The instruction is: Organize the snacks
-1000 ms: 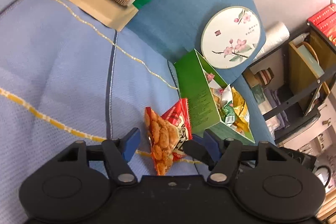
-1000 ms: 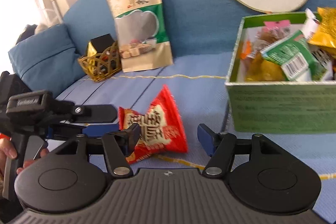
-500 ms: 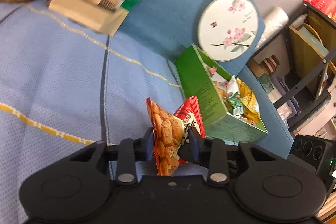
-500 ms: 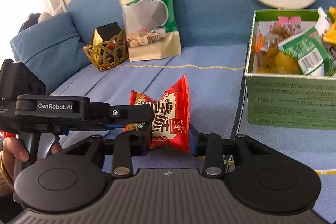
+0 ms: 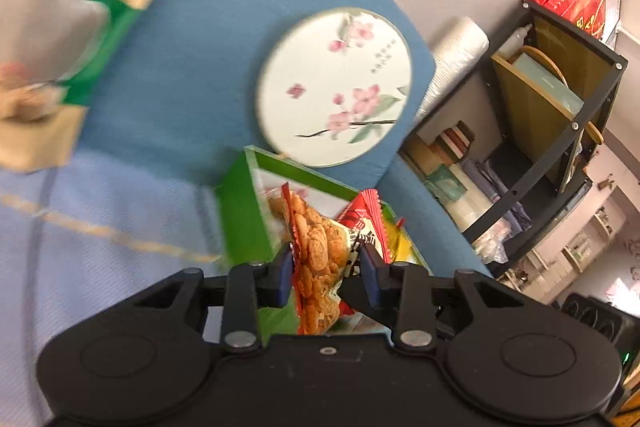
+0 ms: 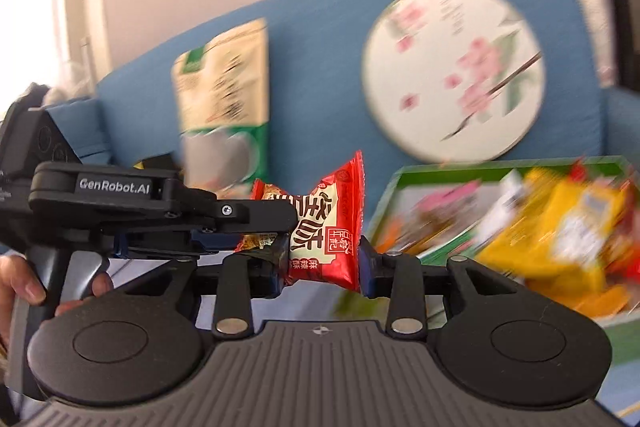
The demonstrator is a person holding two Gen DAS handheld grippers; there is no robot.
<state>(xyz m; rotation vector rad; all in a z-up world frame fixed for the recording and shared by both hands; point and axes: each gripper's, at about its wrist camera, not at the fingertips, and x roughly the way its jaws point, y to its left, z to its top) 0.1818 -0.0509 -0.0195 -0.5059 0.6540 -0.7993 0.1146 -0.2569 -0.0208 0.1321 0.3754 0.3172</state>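
"GenRobot.AI" on left claw (image 6: 262,241) arm

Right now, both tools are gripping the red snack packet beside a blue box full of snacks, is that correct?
Not quite: the box is green, not blue, as the right wrist view shows. Both the left tool and right tool do grip the red snack packet beside it.

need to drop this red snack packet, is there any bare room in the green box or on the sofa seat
The green box is crowded at its right with the yellow packets; its left end looks barer. The sofa seat is bare left of the box, below the tan pouch.
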